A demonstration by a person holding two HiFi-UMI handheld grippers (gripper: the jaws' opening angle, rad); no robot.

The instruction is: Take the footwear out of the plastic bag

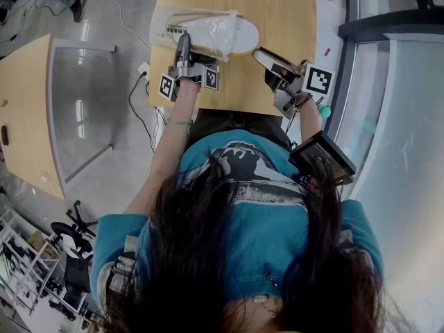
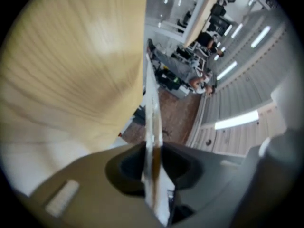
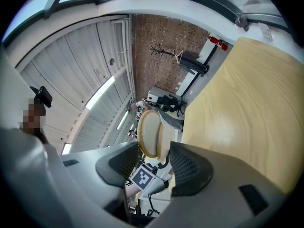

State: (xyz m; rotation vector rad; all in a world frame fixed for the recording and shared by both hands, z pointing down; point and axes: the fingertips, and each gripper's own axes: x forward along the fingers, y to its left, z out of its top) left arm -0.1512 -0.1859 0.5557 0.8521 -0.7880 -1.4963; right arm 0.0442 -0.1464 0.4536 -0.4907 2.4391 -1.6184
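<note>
A pale slipper (image 1: pixel 241 36) lies on the wooden table (image 1: pixel 277 12), most of it inside a clear plastic bag (image 1: pixel 208 28). My left gripper (image 1: pixel 184 44) reaches over the bag's near edge and is shut on it. In the left gripper view a thin fold of plastic bag (image 2: pixel 153 122) is pinched between the left gripper's (image 2: pixel 153 161) dark pads. My right gripper (image 1: pixel 262 56) stands just right of the slipper's bare end, open. In the right gripper view the slipper (image 3: pixel 148 132) shows on edge just beyond the right gripper's (image 3: pixel 153 164) parted jaws, touching neither pad.
The table's near edge (image 1: pixel 229 109) runs just in front of the person's body. A second table with a glass panel (image 1: pixel 76 109) stands left, with cables (image 1: pixel 142 109) on the floor between. A window rail (image 1: pixel 347 68) runs along the right. A black device (image 1: pixel 322 158) hangs at the hip.
</note>
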